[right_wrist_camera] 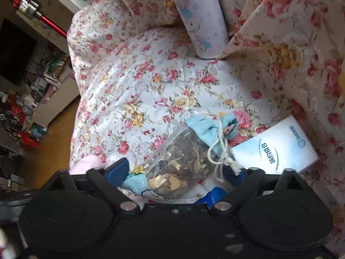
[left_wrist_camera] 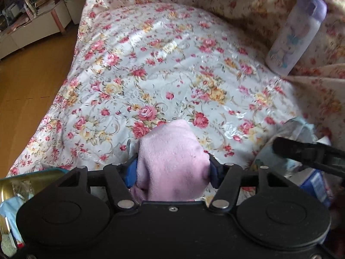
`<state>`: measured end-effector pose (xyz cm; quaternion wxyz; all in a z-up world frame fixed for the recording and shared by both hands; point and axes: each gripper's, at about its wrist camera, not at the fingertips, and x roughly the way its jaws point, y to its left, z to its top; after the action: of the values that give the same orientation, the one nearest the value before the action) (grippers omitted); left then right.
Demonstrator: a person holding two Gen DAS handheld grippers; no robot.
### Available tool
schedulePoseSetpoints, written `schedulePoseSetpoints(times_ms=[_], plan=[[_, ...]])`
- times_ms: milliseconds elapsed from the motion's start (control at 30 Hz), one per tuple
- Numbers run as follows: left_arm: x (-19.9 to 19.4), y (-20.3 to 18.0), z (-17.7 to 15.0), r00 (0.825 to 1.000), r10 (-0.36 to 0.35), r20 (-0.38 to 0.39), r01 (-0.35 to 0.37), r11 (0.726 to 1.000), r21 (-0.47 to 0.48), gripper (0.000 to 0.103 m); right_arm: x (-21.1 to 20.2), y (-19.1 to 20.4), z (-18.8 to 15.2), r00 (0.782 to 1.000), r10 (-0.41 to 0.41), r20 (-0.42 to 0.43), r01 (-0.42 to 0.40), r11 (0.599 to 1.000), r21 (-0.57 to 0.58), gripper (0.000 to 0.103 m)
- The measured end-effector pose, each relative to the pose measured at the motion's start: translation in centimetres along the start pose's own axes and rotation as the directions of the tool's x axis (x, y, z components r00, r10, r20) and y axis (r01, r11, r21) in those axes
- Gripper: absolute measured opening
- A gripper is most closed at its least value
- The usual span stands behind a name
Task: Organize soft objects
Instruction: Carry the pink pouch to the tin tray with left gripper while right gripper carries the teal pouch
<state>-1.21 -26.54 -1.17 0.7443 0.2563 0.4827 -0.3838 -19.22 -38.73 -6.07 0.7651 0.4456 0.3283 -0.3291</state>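
My left gripper [left_wrist_camera: 172, 168] is shut on a pink fleece cloth [left_wrist_camera: 172, 161], bunched between its blue pads above the floral bedsheet [left_wrist_camera: 163, 64]. In the right wrist view, my right gripper [right_wrist_camera: 181, 172] is open, its blue fingers [right_wrist_camera: 117, 171] standing on either side of a clear bag of dried herbs [right_wrist_camera: 179, 161] tied with string. The bag lies on a light blue sock [right_wrist_camera: 207, 129]. A bit of the pink cloth [right_wrist_camera: 86, 161] shows at the left.
A lilac bunny-print bottle [left_wrist_camera: 295, 32] stands against the floral cushions [right_wrist_camera: 280, 43]; it also shows in the right wrist view [right_wrist_camera: 200, 19]. A white box with blue print [right_wrist_camera: 278, 146] lies right of the bag. Wooden floor [left_wrist_camera: 28, 82] and cluttered shelves lie to the left.
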Motion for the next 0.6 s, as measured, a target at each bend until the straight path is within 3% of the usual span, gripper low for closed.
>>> schedulePoseSetpoints(times_ms=[200, 300, 333, 433, 467, 600], plan=[[-4.0, 0.6, -1.1, 0.997, -0.017, 0.076, 0.019, 1.000, -0.016, 0.058, 1.5, 2.4, 0.1, 0.995, -0.092, 0.023, 0.094, 0.992, -0.087, 0.103], [-5.8, 1.2, -1.8, 0.995, -0.021, 0.099, 0.024, 0.999, -0.026, 0.058, 2.8, 2.4, 0.4, 0.995, -0.095, -0.005, 0.095, 0.991, -0.091, 0.103], [-6.5, 1.5, -2.1, 0.994, -0.022, 0.106, 0.025, 0.999, -0.032, 0.058, 3.0, 2.3, 0.4, 0.996, -0.092, -0.023, 0.089, 0.992, -0.095, 0.100], [-7.9, 2.5, -3.0, 0.992, -0.023, 0.121, 0.030, 0.998, -0.060, 0.058, 2.6, 2.7, 0.2, 0.997, -0.072, -0.017, 0.069, 0.984, -0.166, 0.073], [-8.3, 2.8, -3.4, 0.992, -0.023, 0.126, 0.032, 0.997, -0.070, 0.058, 2.5, 2.8, 0.1, 0.998, -0.061, -0.011, 0.058, 0.982, -0.180, 0.068], [-9.9, 4.1, -5.5, 0.990, -0.021, 0.141, 0.035, 0.994, -0.099, 0.058, 0.8, 2.8, 0.0, 0.999, 0.020, 0.038, -0.013, 0.983, -0.181, 0.065]])
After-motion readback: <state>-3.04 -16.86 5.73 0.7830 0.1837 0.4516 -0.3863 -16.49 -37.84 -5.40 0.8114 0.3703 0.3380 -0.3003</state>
